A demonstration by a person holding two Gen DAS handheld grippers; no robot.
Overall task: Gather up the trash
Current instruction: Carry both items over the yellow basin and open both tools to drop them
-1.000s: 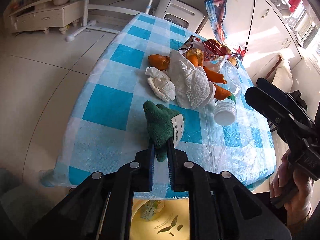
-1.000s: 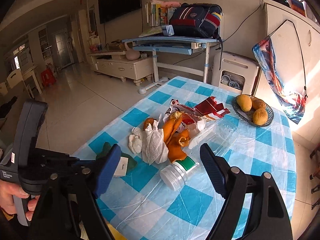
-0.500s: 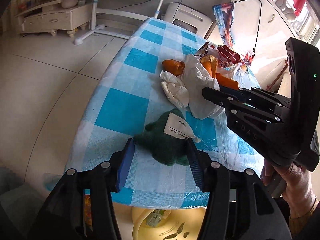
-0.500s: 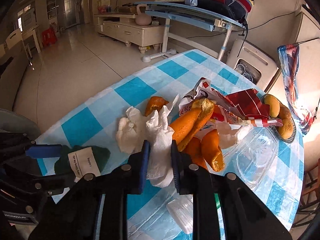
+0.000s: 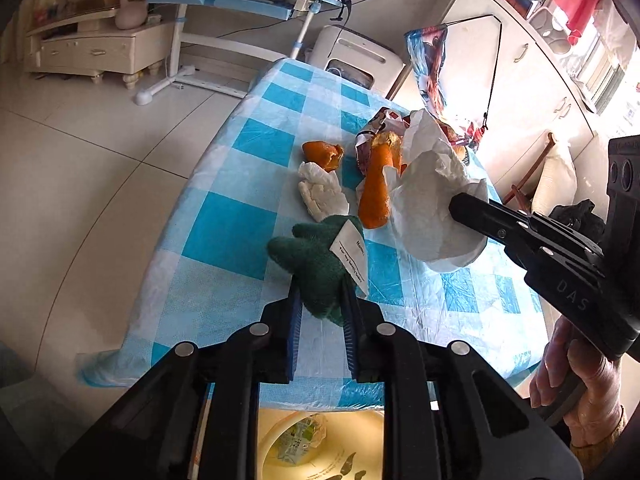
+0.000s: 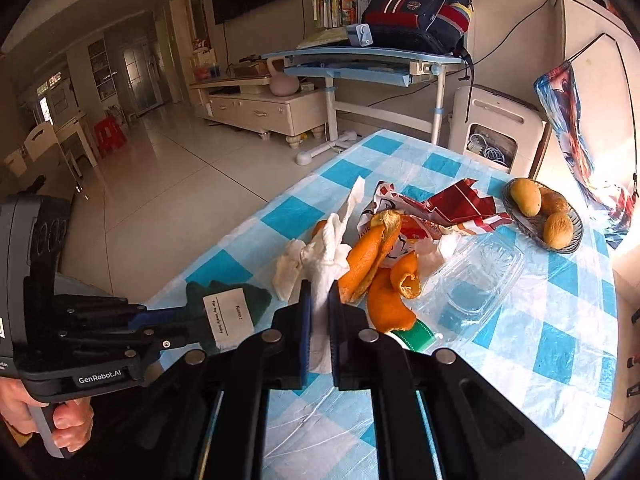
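Green cloth (image 5: 316, 268) clamped left, white tissue (image 6: 322, 276) right

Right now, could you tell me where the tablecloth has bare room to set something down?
Free: the near-left checks between the table edge and the green cloth; the far end beyond the red wrapper; the near-right stretch past the clear plastic box. Crowded: the middle, with orange peels, crumpled tissue and the fruit basket.
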